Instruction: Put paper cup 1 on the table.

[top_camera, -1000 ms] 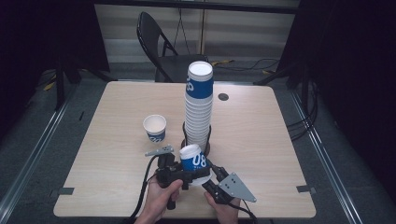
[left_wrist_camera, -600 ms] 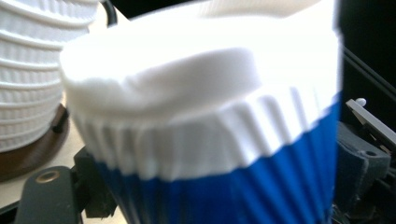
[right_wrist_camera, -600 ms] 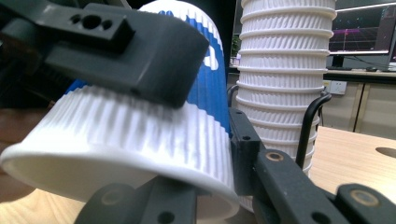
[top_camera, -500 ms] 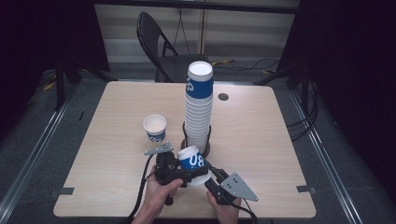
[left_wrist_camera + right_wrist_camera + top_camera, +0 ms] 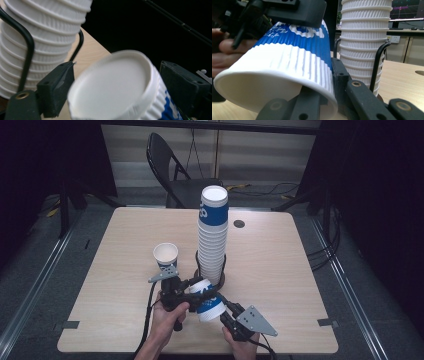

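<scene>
Blue-and-white ribbed paper cup (image 5: 206, 299) lies tilted near the stack (image 5: 212, 235), rim pinched by our right gripper (image 5: 226, 308). Our left gripper (image 5: 192, 291), jaws just opened and slack around its base, should clear away slowly while we keep the right pinch firm.

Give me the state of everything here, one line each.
held cup, tipped on its side.
right gripper, shut on the held cup's wall at the rim.
left gripper, jaws have just been opening, cup's base between them.
cup stack, upright in wire holder.
lone cup, upright, mouth up.
</scene>
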A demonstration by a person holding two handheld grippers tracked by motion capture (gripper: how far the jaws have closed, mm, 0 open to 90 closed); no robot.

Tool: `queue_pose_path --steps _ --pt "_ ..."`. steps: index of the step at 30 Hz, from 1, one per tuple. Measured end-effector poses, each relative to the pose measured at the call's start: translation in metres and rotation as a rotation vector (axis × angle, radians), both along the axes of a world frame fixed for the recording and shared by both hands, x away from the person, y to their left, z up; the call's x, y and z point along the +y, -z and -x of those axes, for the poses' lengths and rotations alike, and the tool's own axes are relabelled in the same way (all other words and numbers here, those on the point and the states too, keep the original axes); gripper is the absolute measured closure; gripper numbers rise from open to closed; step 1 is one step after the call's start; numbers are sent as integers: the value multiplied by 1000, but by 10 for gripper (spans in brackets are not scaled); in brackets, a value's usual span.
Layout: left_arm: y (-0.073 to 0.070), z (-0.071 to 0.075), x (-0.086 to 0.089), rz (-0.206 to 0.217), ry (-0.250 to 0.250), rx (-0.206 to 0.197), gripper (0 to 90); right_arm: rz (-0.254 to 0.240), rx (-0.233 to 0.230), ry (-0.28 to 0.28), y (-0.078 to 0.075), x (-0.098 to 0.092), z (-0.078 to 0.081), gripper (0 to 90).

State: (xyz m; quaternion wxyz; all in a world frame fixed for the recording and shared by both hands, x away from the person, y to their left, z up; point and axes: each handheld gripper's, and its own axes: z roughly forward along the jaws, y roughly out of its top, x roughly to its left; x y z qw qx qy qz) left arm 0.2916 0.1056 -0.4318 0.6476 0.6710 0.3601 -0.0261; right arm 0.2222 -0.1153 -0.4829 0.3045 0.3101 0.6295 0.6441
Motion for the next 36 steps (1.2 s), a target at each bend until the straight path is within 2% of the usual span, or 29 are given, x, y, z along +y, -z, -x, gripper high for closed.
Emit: queue_pose_path --steps 7,8,9,10,12,13,15,16,20,21,25,27,31,33,34,36 --pt "-2 -5 5 -39 -48 -35 165 27 33 -7 1 -1 1 853" --pt "-2 -4 6 -71 -80 -85 165 36 50 -9 2 -2 0 854" --pt "-2 -4 6 -71 -80 -85 165 36 50 -9 2 -2 0 854" --pt "-2 -5 8 -89 -93 -107 167 51 64 -18 2 -3 -2 853" --pt "-2 -6 9 -94 -88 -121 176 62 71 -15 1 -3 -3 854" --pt "-2 -7 10 -78 -96 -128 178 63 77 -14 0 -4 -4 854" --pt "-2 -8 14 -84 -99 -131 179 71 100 -13 0 -7 -5 854" --pt "-2 -8 15 -96 -105 -145 179 70 108 -10 0 -8 -5 854" --pt "-1 -8 16 -107 -91 -149 177 77 130 -6 1 -11 -6 854" --pt "0 -7 17 -126 -94 -162 178 78 144 -7 2 -14 -6 854" --pt "2 -6 18 -133 -82 -169 202 88 163 -2 2 -16 -6 854" --pt "3 -4 18 -154 -85 -191 199 92 181 -2 2 -19 -7 854" --pt "2 -2 20 -161 -73 -223 176 99 200 -3 2 -21 -8 854" --pt "1 -1 22 -182 -45 -260 156 107 214 -4 1 -22 -8 855" --pt "1 -1 22 -182 -45 -260 154 107 214 -4 1 -22 -8 855" --pt "0 2 21 -206 -51 -286 155 108 224 -8 1 -24 -9 855"
